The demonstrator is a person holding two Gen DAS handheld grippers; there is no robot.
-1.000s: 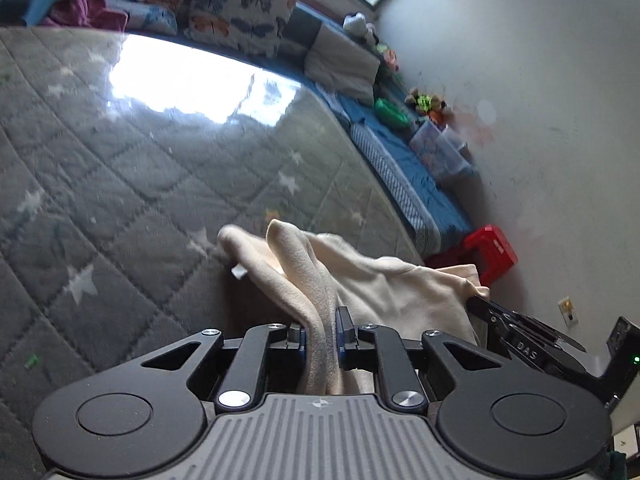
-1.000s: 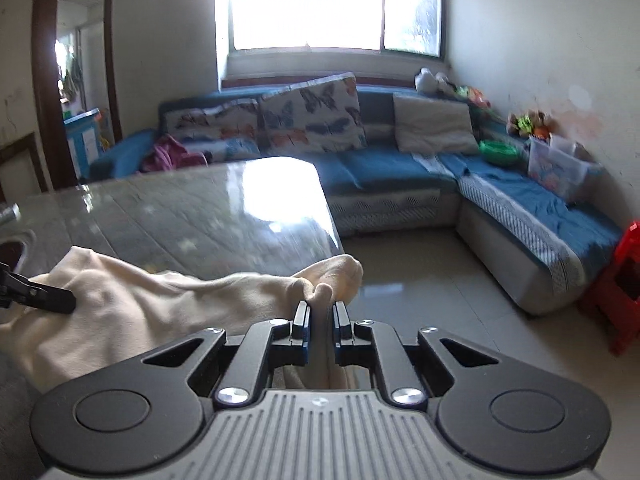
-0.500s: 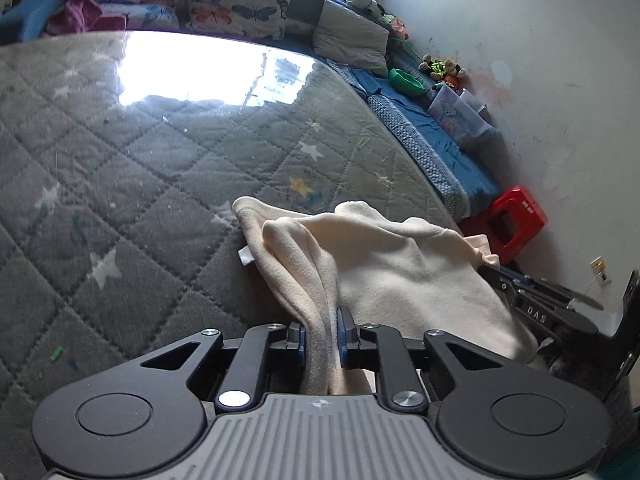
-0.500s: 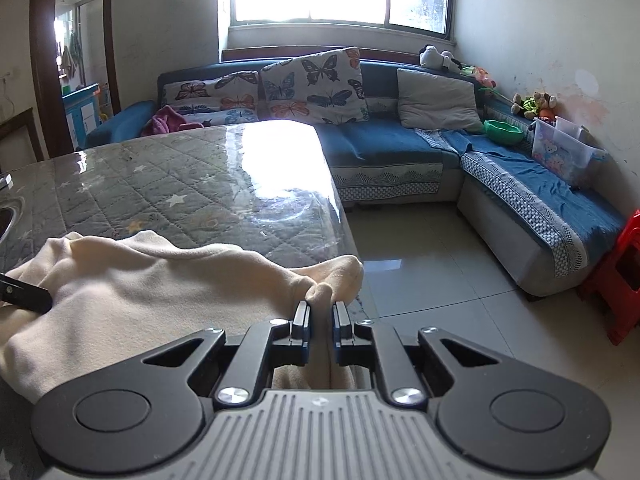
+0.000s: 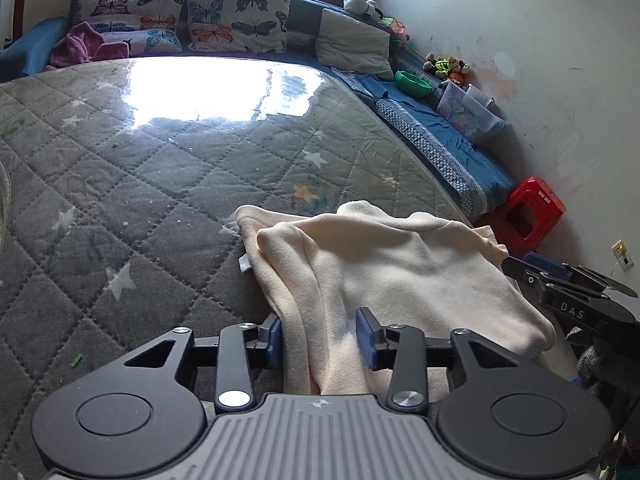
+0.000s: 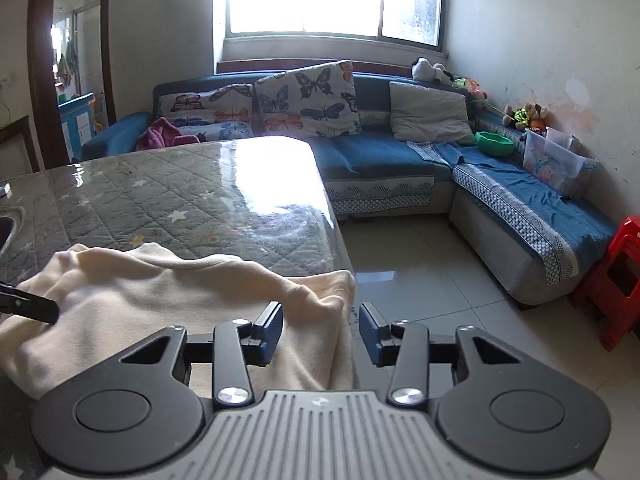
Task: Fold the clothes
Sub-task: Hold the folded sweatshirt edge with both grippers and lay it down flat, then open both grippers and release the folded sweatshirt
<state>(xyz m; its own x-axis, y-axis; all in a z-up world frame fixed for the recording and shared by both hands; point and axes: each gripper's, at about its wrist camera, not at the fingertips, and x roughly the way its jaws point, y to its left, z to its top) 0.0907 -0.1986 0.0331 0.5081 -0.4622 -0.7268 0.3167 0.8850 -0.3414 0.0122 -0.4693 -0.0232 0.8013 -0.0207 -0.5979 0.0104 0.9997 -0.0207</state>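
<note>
Spreading across most of both views, the desk (image 5: 168, 184) wears a grey quilted cover with pale stars under a glossy sheet that throws back window glare. Behind and to the right of it runs a blue corner sofa (image 6: 384, 160) carrying butterfly-print cushions (image 6: 308, 100) and one plain grey cushion (image 6: 430, 112).

On the near right corner of the desk lies the cream fleece garment (image 5: 392, 264), loosely bunched, with one edge hanging over the desk's near side. A small white tag (image 5: 245, 262) sticks out at its left edge.

A red plastic stool (image 5: 532, 216) stands on the tiled floor by the wall, at the sofa's end. On the sofa seat rest a clear storage box (image 6: 554, 162) and a green bowl (image 6: 494, 143); a purple cloth (image 6: 160, 132) sits at the sofa's far left.

The left tongs (image 5: 320, 330) are released, jaws spread wide, with a fold of the garment lying loose between them. The right tongs (image 6: 321, 328) are likewise spread apart, the garment's corner lying between the jaws and gripped by neither pad.
</note>
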